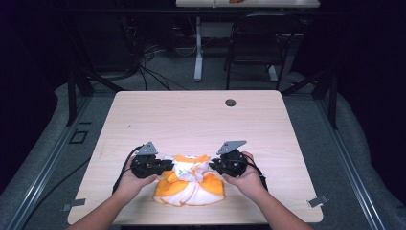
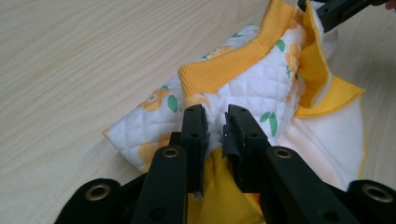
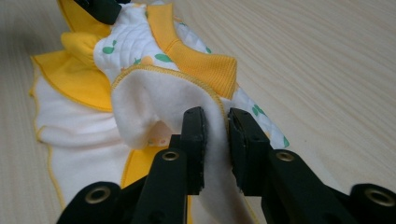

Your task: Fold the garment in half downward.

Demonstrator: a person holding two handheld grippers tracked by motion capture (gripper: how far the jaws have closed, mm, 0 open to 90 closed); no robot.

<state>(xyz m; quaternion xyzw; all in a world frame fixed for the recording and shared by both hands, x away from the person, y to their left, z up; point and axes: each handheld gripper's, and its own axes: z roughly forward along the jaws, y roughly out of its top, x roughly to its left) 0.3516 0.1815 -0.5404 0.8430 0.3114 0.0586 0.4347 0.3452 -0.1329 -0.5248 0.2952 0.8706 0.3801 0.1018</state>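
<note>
A small quilted garment [image 1: 191,184], white with orange flowers, orange ribbed cuffs and an orange-and-white fleece lining, lies crumpled near the front edge of the wooden table [image 1: 191,115]. My left gripper [image 1: 168,166] comes in at its left side. Its jaws [image 2: 215,119] stand slightly parted around a quilted fold [image 2: 243,88], with a gap showing at the pads. My right gripper [image 1: 213,166] meets the garment from the right. Its jaws [image 3: 215,121] are likewise parted, with a flap of white fleece [image 3: 154,102] running between them. Both grippers rest low at the tabletop.
A round cable hole [image 1: 230,102] sits at the table's far middle. Bare wood stretches behind and beside the garment. Beyond the table stand a dark chair [image 1: 258,43] and a white table leg [image 1: 197,57] with cables on the floor.
</note>
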